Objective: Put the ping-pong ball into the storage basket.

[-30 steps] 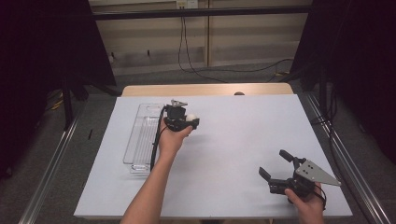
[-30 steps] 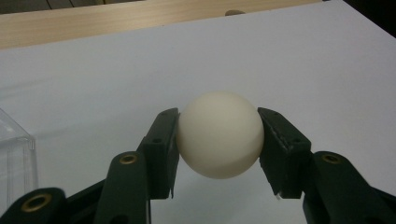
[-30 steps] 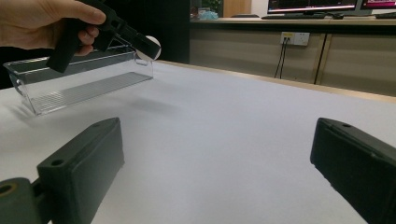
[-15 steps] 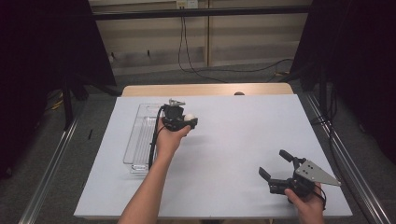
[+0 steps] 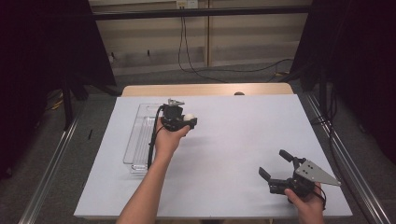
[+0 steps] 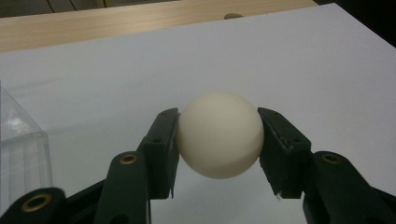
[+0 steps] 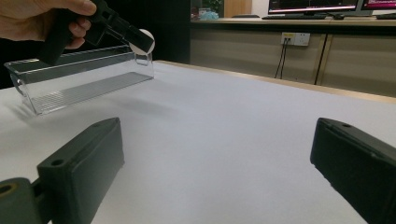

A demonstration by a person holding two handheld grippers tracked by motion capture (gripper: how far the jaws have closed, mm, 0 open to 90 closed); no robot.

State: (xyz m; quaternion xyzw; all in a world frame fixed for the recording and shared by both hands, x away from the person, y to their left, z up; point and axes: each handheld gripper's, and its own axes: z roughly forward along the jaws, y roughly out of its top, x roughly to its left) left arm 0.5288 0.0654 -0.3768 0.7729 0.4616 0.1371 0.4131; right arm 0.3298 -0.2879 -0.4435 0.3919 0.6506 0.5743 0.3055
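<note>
Compared with the earlier high view frames we see almost no change: both hands sit where they were, ball and tray unchanged.

Left gripper (image 5: 187,122) is clamped on a white ball (image 6: 220,134); both pads press its sides in the left gripper view. From above, the ball (image 5: 189,117) is held above the white table cover (image 5: 243,135), just right of the clear plastic tray (image 5: 140,140). The right gripper view shows the ball (image 7: 141,41) above the tray's near end wall (image 7: 84,77), clear of the surface.

Right gripper (image 5: 276,168) is released, jaws wide apart, nothing between them; it sits low near the front right of the table, well apart from ball and tray.

Hard to read:
- We can't tell whether the ball is over the tray's inside or just beside its rim; the views disagree by angle.
- The left hand (image 5: 167,140) and gripper body cover part of the tray's right wall from above.
- In the left gripper view the tray is cut off at the left edge, just a corner (image 6: 21,158).
- The tray is transparent, so we can't make out its bottom well.
- The right hand (image 5: 306,203) is cut off by the bottom edge.
</note>
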